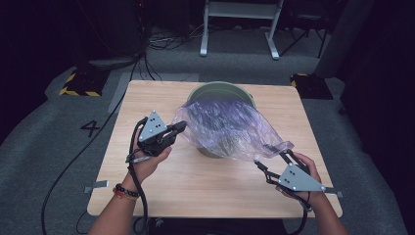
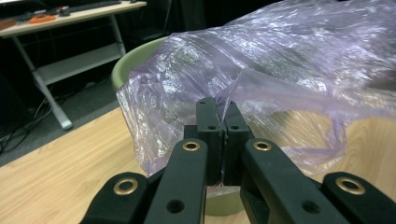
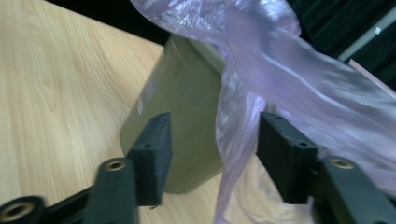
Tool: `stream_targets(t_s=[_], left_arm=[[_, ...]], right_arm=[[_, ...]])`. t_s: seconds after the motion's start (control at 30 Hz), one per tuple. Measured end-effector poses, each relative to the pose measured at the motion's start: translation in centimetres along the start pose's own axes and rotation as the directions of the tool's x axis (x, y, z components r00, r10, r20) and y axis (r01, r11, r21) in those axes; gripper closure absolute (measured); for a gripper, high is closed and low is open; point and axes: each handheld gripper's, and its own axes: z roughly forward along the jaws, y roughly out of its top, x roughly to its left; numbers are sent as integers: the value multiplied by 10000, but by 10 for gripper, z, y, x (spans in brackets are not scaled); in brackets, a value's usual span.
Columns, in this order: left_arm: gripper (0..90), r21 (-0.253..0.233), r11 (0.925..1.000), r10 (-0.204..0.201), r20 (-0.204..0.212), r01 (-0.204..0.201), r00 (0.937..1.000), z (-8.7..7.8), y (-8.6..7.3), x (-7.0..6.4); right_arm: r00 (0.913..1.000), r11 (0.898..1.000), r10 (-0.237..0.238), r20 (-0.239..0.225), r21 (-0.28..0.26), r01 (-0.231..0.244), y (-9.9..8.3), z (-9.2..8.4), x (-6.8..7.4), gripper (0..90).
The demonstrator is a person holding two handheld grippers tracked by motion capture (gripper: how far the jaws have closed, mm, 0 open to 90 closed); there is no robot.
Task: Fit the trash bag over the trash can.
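Thin, crinkled, translucent purple plastic bag [image 1: 230, 128] drapes over a round olive-green bin [image 1: 219, 91] mid-table, stretched left to right. Left gripper [image 1: 177, 129] clamps its edge; right gripper [image 3: 212, 151] stands open around a hanging fold.

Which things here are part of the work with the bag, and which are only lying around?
Part of the work:
- purple plastic bag, draped over the bin
- green bin
- left tool, shut on the bag's edge
- right tool, jaws apart, a strip of bag hanging between them

Only lying around:
- black cables on the floor
- white table frame behind
- yellow-black striped block
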Motion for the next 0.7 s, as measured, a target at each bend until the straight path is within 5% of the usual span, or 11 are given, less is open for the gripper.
stream_targets(t_s=[0.2,0.33,0.43,0.57,0.7], left_arm=[[886,289,9996,17,159,-22,9999,5,3,0],[882,431,9990,139,231,-149,9996,9,5,-1],[882,518,9983,263,209,-273,9994,10,7,-3],[886,539,9983,217,-43,-214,9998,10,8,-2],[889,619,9981,89,-180,-78,9998,10,7,0]], right_arm=[[9973,9936,-55,737,-1119,138,18,-16,-4,460],[9949,9931,-178,994,-1137,292,27,-15,-11,428],[9973,9927,-177,709,-1180,260,31,-13,-11,396],[9996,9858,88,-256,-1674,-129,37,-17,-9,392],[9983,9855,87,-568,-1685,-181,36,-23,-6,404]])
